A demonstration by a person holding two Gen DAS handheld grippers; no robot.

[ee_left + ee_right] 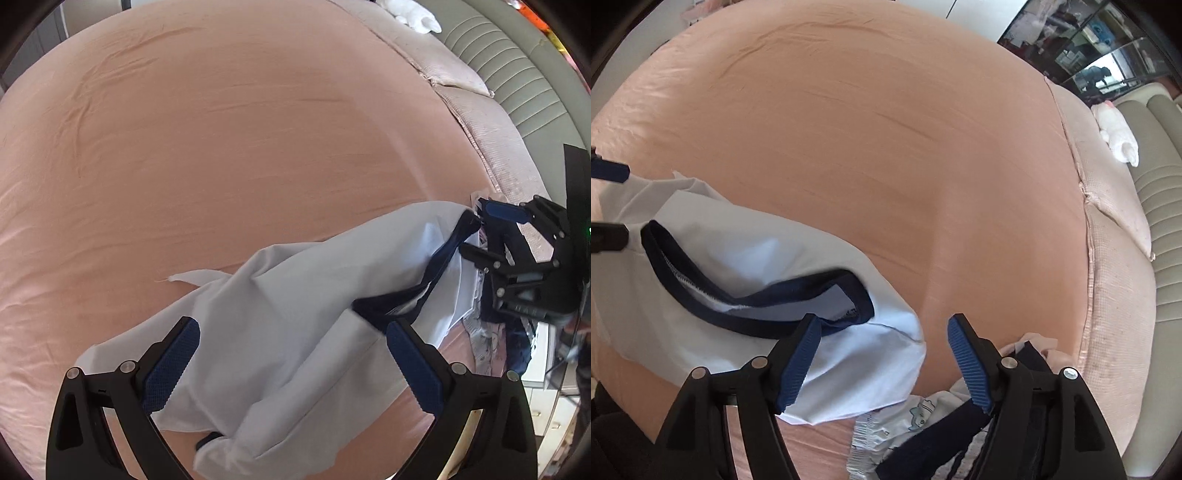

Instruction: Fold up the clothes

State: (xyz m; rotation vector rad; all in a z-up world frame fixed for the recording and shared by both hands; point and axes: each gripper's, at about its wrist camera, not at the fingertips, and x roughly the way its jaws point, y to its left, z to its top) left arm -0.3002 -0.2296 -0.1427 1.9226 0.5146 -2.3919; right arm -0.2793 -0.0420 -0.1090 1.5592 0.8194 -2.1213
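Note:
A white shirt (280,295) with a navy collar (439,258) lies crumpled on the peach bed sheet (221,147). My left gripper (291,326) hangs over the shirt's body with its jaws wide open; no pad presses on the cloth. At the shirt's collar end is my right gripper (480,232). In the right wrist view the shirt (738,240) shows its navy collar (757,306) just ahead of my right gripper (883,321). That gripper is open, and the shirt's shoulder edge lies under its left finger. The left gripper (622,205) shows only its tips, at the left edge.
A pile of other clothes (923,417) lies on the bed's near edge, beneath the right gripper. A pink textured cover (1115,258) and a padded grey headboard (1160,184) bound the bed on the right, with a white plush toy (1119,136) there.

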